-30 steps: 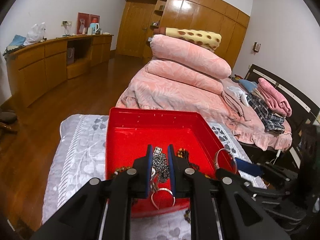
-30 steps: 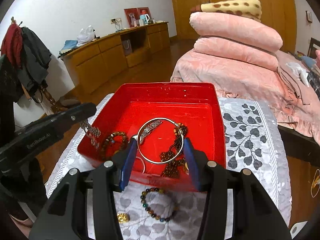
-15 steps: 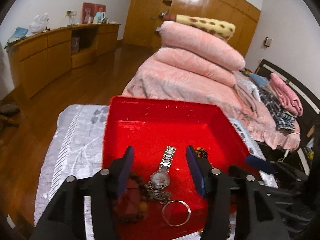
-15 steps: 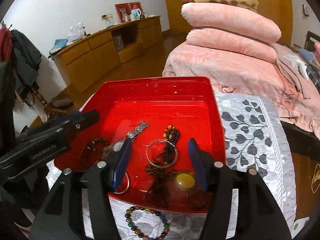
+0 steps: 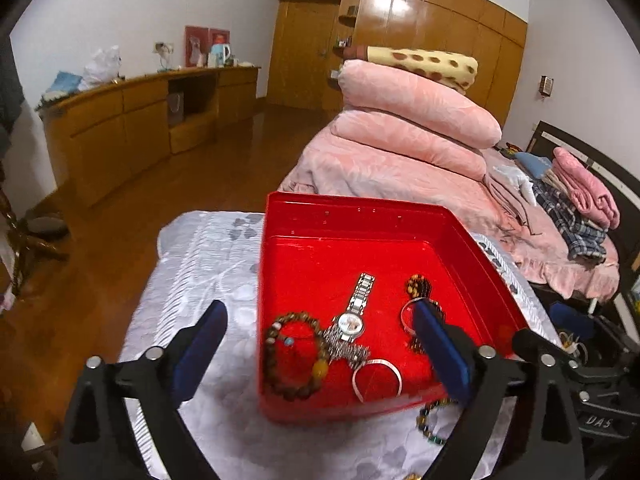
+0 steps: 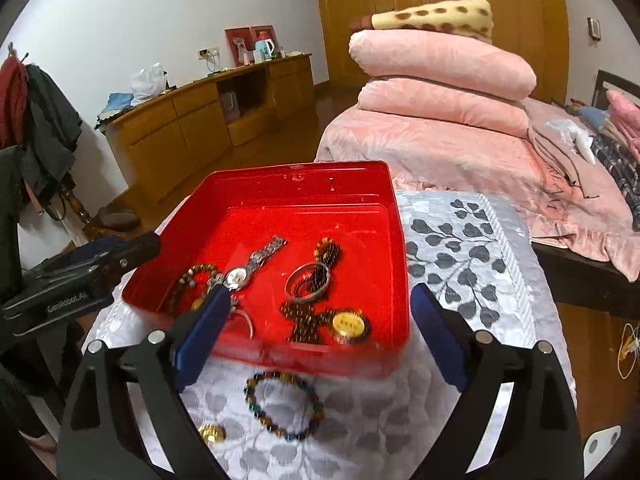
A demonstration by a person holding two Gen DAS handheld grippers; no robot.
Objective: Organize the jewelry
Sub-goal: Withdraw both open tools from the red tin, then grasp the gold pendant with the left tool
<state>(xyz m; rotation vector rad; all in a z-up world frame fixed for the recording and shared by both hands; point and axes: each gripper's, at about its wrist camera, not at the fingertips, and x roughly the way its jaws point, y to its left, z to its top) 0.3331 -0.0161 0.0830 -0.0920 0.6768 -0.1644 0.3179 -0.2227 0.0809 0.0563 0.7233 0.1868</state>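
Observation:
A red tray (image 5: 360, 208) (image 6: 304, 172) sits on a grey patterned cloth (image 6: 460, 248). In it lie a silver watch (image 5: 354, 312) (image 6: 250, 266), a brown bead bracelet (image 5: 294, 356) (image 6: 192, 282), silver bangles (image 5: 376, 376) (image 6: 308, 288), dark bead strands (image 6: 312, 316) and a gold disc (image 6: 349, 324). A multicoloured bead bracelet (image 6: 284, 406) and a gold piece (image 6: 212, 434) lie on the cloth in front of the tray. My left gripper (image 5: 320, 356) is open and empty over the tray's near edge. My right gripper (image 6: 316, 336) is open and empty above the tray's front.
A bed with stacked pink quilts (image 5: 412, 120) stands beyond the cloth. A wooden sideboard (image 5: 132, 128) and wardrobe (image 5: 400, 40) line the far walls. Clothes hang at the left (image 6: 36, 120). The left gripper's body (image 6: 72, 280) shows beside the tray.
Both grippers opened. The left one let go of the silver watch and chain, the right one the large bangle; these now lie in the tray. Both grippers drew back.

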